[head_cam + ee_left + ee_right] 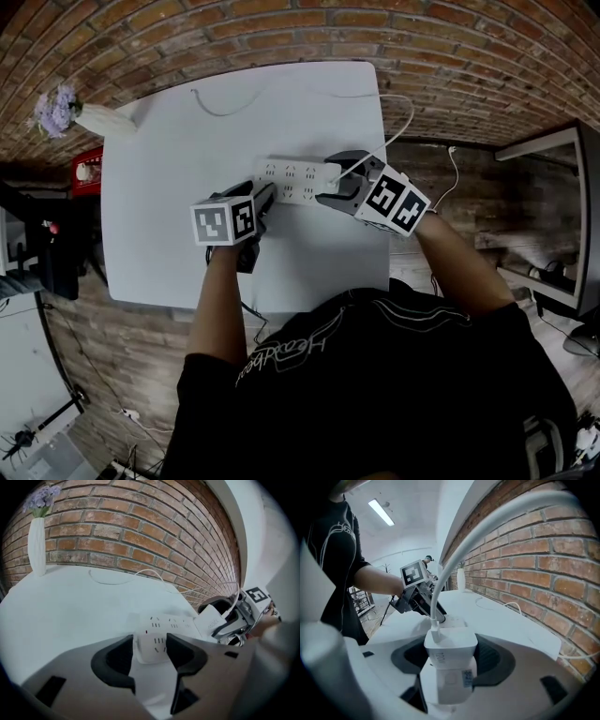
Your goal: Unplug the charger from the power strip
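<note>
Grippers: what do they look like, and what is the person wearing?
The left gripper and right gripper match: grey bodies, black pads, each with a white cube bearing black square markers. The person wears a black short-sleeved T-shirt with pale print.

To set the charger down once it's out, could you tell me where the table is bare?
Bare: the left half of the white table, between the white vase of purple flowers and the left gripper; also the near band before the white power strip. Crowded: centre-right, where the right gripper holds the white charger block.

White charger (pixel 450 651), white power strip (pixel 292 180)
</note>
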### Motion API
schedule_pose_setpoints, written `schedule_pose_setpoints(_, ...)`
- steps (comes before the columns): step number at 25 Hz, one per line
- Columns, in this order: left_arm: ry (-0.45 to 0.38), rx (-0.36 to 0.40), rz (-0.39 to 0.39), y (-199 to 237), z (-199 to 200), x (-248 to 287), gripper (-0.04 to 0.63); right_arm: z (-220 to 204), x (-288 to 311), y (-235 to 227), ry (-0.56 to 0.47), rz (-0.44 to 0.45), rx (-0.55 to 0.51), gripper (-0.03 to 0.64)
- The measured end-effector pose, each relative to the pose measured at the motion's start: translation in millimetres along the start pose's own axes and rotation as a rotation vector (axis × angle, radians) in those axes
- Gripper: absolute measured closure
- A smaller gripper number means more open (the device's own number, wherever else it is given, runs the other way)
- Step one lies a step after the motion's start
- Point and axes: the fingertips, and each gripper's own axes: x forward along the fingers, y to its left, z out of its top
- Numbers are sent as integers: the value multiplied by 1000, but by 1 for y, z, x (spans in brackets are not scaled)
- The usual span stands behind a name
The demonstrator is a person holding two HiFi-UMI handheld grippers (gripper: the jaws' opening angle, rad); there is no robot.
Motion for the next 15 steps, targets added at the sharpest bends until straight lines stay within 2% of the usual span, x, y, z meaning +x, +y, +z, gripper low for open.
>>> schedule_pose_setpoints(2, 0, 2, 2, 0, 0, 0, 371, 2, -1, 2, 3, 1, -20, 368)
schedule_pose_setpoints(5, 2, -6, -3, -1, 0, 0, 371, 5, -3, 9, 22, -18, -124, 368)
schedule_pose_setpoints(7, 4, 1, -1, -1, 1, 1, 371, 5, -3, 9, 31, -31, -156, 368)
schedule_pose_setpoints(15, 12, 19, 3, -2, 0, 1, 370, 2, -3, 0, 3, 13, 10, 368)
